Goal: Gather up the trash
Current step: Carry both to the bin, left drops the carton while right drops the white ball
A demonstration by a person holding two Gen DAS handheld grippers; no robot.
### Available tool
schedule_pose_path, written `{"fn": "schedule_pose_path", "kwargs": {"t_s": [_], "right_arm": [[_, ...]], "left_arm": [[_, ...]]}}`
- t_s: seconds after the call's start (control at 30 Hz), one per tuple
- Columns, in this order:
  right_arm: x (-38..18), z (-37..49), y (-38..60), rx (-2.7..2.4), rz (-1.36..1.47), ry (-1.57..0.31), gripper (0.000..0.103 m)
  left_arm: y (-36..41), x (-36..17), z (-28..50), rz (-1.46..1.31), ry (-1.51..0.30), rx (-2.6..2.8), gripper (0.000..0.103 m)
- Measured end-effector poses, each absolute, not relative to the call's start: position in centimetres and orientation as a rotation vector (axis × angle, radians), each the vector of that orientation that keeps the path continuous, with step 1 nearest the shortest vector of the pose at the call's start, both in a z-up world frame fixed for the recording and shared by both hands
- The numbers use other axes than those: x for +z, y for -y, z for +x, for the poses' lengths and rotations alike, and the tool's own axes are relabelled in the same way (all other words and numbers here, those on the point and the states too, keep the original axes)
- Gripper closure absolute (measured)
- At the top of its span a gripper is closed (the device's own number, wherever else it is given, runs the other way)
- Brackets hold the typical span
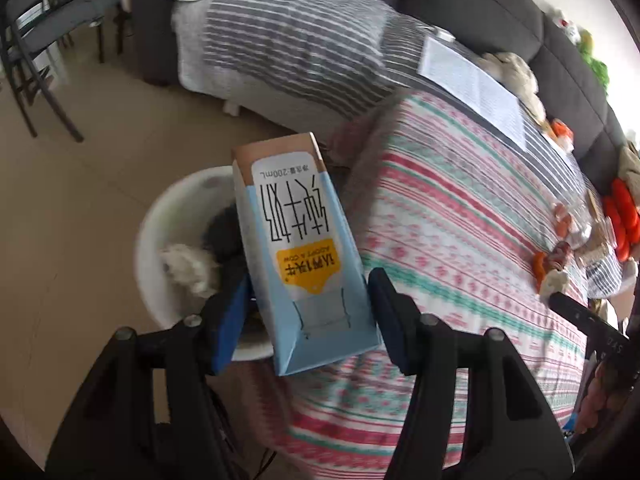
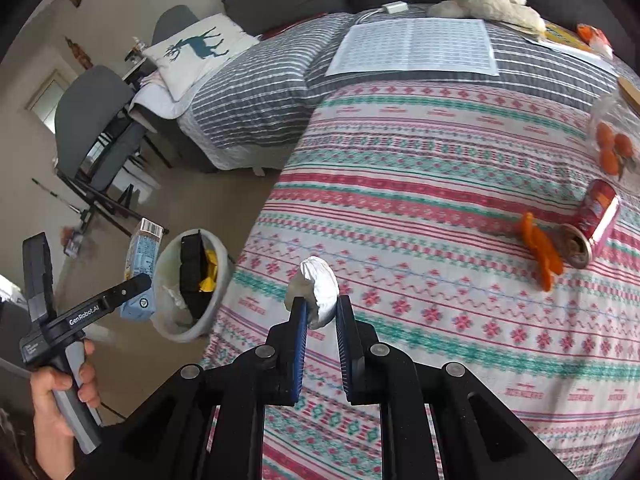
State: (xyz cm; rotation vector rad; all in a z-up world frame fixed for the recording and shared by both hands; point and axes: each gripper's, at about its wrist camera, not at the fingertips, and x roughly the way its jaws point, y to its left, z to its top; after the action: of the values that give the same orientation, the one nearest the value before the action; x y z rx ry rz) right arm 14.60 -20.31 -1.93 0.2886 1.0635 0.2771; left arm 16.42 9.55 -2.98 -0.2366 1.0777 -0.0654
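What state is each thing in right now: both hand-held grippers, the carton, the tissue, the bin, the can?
Left hand-held gripper: shut on the milk carton.
Milk carton: held over the bin.
Right hand-held gripper: shut on the tissue wad.
Tissue wad: crumpled, held above the bedspread.
Trash bin: on the floor, partly filled.
Red can: tipped on its side, opened.
Orange peel: lying loose beside the can.

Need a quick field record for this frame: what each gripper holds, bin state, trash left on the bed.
left gripper: shut on milk carton, held above the bin
right gripper: shut on crumpled tissue, over the patterned blanket
trash bin: on floor beside the bed; holds a black item, yellow wrapper, white paper
trash left on bed: tipped red can, orange peel
other: bag of oranges, printed sheet, plush toy
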Motion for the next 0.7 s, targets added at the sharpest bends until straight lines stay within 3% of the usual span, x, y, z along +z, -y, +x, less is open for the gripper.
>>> {"fn": "schedule_pose_path", "kwargs": {"t_s": [0.47, 0.53, 0.7], "right_arm": [[-3.2, 16.7, 13.1, 0.369, 0.297, -1.093, 0.088], [-3.3, 16.8, 12.2, 0.383, 0.295, -1.095, 0.088], [-3.8, 16.9, 9.8, 0.416, 0.293, -1.108, 0.088]], "left_arm": [[-14.4, -5.8, 18.1, -0.231, -1.133, 0.081, 0.040], [-14.9, -6.3, 18.4, -0.238, -1.155, 0.089, 0.019], [-15.7, -5.9, 17.9, -0.210, -1.148, 0.127, 0.013]]}}
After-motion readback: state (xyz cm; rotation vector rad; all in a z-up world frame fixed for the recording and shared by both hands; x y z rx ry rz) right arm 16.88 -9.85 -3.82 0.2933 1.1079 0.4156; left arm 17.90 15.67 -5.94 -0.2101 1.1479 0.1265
